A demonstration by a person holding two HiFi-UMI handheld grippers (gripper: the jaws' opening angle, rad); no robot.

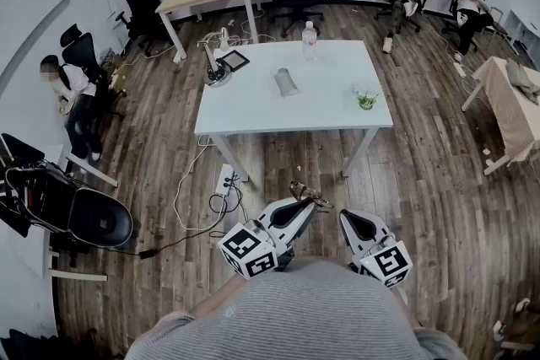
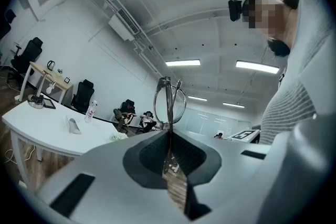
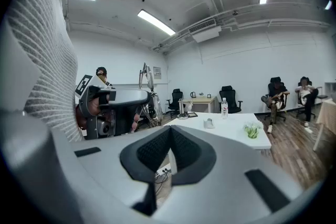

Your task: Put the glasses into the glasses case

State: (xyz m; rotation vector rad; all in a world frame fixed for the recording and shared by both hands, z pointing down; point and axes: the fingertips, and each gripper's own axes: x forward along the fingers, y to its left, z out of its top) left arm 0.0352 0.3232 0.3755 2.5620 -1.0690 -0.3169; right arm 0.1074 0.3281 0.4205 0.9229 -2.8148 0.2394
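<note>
A pair of thin-framed glasses (image 2: 169, 99) stands upright, folded, with my left gripper (image 2: 169, 136) shut on its lower edge. In the head view the left gripper (image 1: 305, 200) and the glasses (image 1: 309, 193) hang close to my body, well short of the white table (image 1: 253, 110). The grey glasses case (image 1: 287, 83) lies near the table's middle and also shows as the case (image 3: 209, 123) in the right gripper view. Beside the left one, my right gripper (image 1: 347, 217) has its jaws together on nothing. From the right gripper (image 3: 170, 138) I see the left gripper (image 3: 118, 99) at left.
On the table stand a water bottle (image 1: 309, 40), a small green plant (image 1: 366, 99) and a tablet with a stand (image 1: 223, 65). A power strip (image 1: 224, 180) and cables lie on the wood floor under its near edge. Seated people and office chairs ring the room.
</note>
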